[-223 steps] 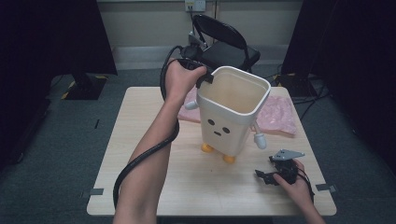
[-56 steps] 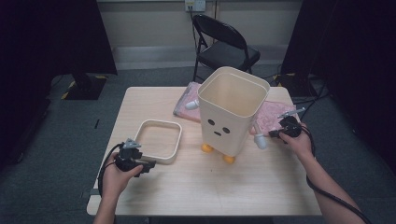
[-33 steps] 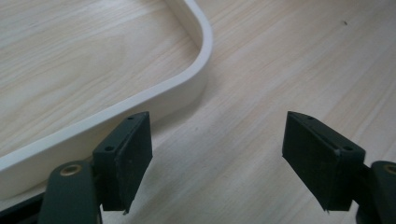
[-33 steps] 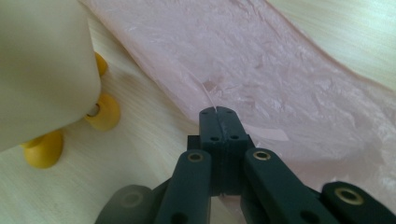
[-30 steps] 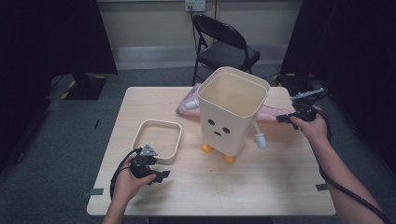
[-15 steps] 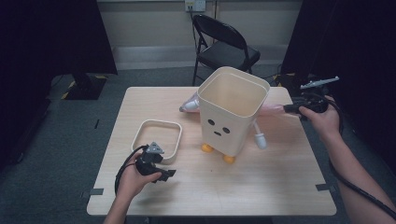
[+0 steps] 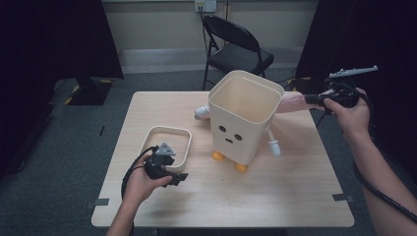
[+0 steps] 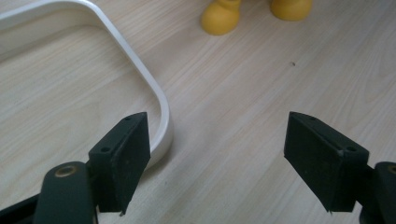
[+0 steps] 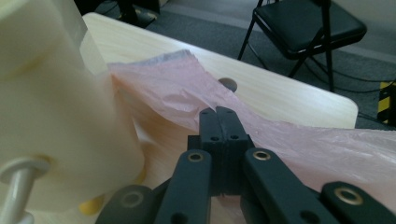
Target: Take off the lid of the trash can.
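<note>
Pinching the pink plastic bag (image 9: 187,100), the right tool (image 9: 219,116) holds it clamped above the table (image 7: 295,191) beside the cream bin (image 7: 243,115). The thin film could tear or slip. The left tool (image 8: 224,154) gapes wide, empty, near the white ring (image 8: 154,100).

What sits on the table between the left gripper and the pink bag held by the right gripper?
In the high view, the cream face bin stands between the left gripper and the pink bag.
</note>
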